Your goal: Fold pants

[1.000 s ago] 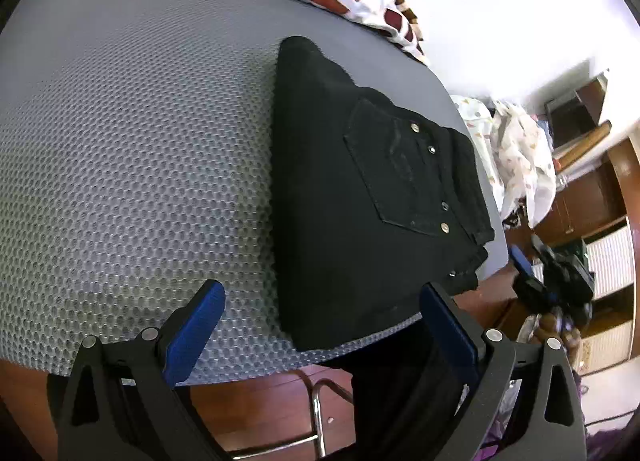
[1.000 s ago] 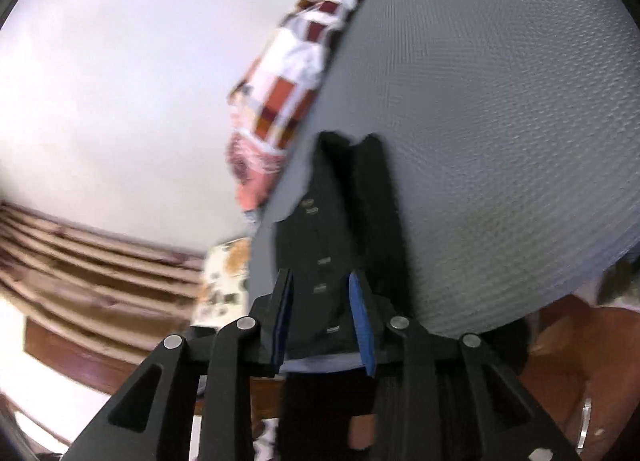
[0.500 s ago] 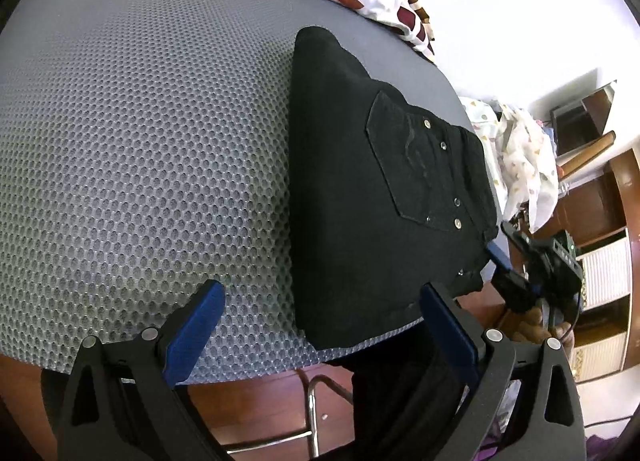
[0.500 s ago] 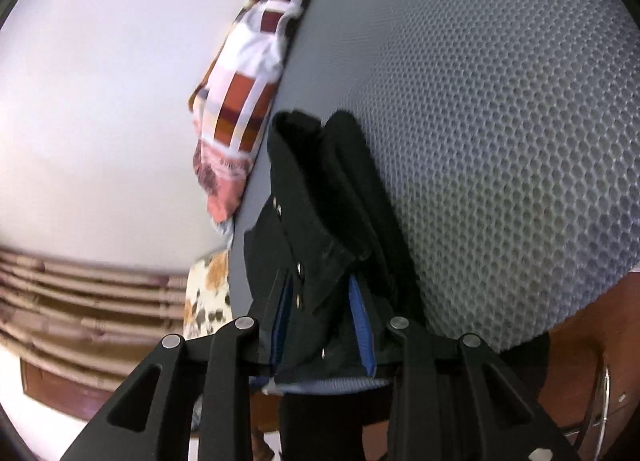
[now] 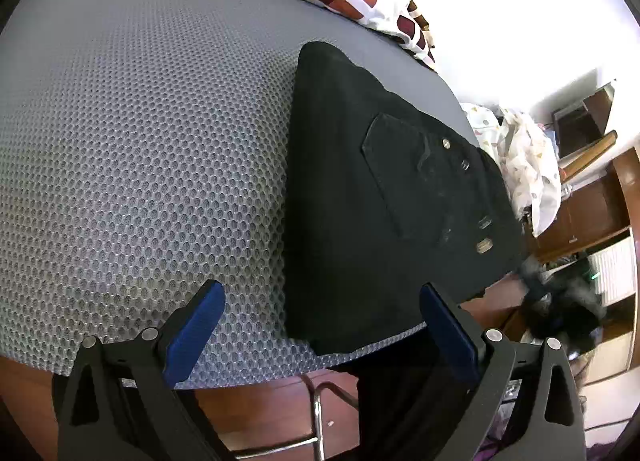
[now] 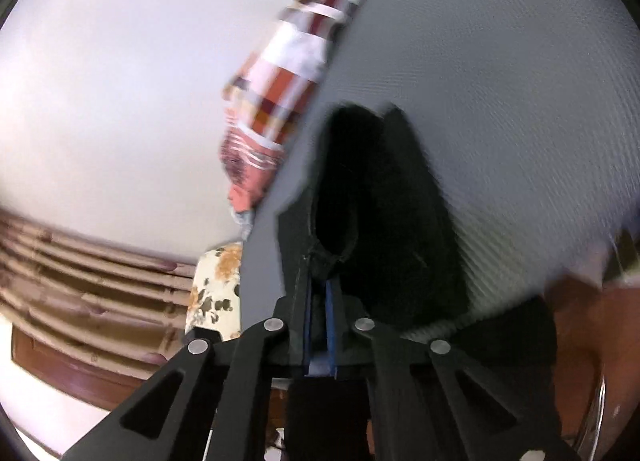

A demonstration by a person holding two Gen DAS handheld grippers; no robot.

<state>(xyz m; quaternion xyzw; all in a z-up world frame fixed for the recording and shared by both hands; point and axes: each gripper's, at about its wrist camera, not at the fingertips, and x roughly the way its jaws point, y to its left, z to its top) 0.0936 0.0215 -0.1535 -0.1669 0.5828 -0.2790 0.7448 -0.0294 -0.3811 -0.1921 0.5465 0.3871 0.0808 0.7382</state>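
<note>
We see the black pants lying folded on the grey mesh bed, running from about 12 toward 5 o'clock in the left wrist view, near the bed's edge. Our left tool hangs wide open and empty just short of their near end, while our right tool is nearly closed, pinching the waistband edge, though blur hides detail. To fold well, we judge we should carry the pinched edge evenly across and keep the layers aligned
</note>
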